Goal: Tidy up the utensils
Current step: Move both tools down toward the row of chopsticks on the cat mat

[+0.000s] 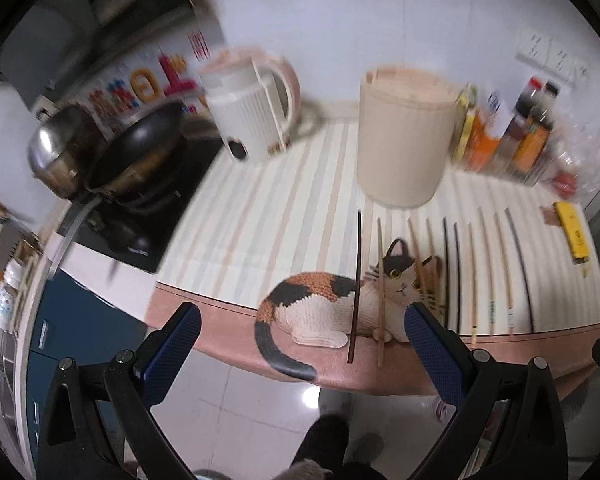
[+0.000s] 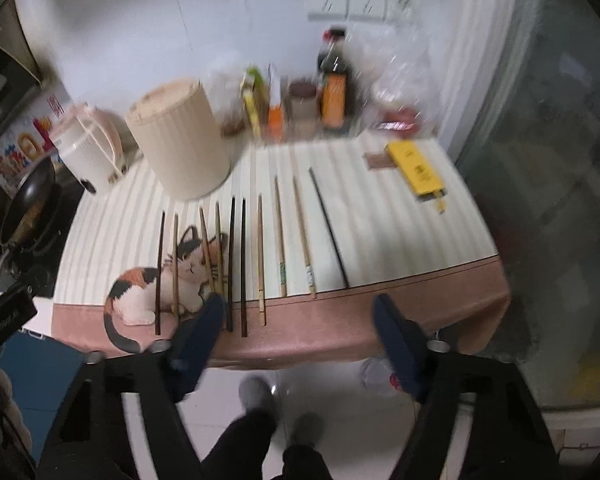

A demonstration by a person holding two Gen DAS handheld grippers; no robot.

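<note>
Left wrist view: my left gripper (image 1: pixel 302 344) hangs spread wide with nothing between its blue pads, above the near edge of the striped cloth (image 1: pixel 284 208); the chopsticks (image 1: pixel 473 276) lie in a loose row side by side on the cloth, in front of the beige canister (image 1: pixel 404 136), two of them crossing the printed cat (image 1: pixel 324 308). Right wrist view: my right gripper (image 2: pixel 298 312) also stands apart and empty over the cloth's pink border (image 2: pixel 332 328); a yellow box (image 2: pixel 416 170) lies well right of the row.
</note>
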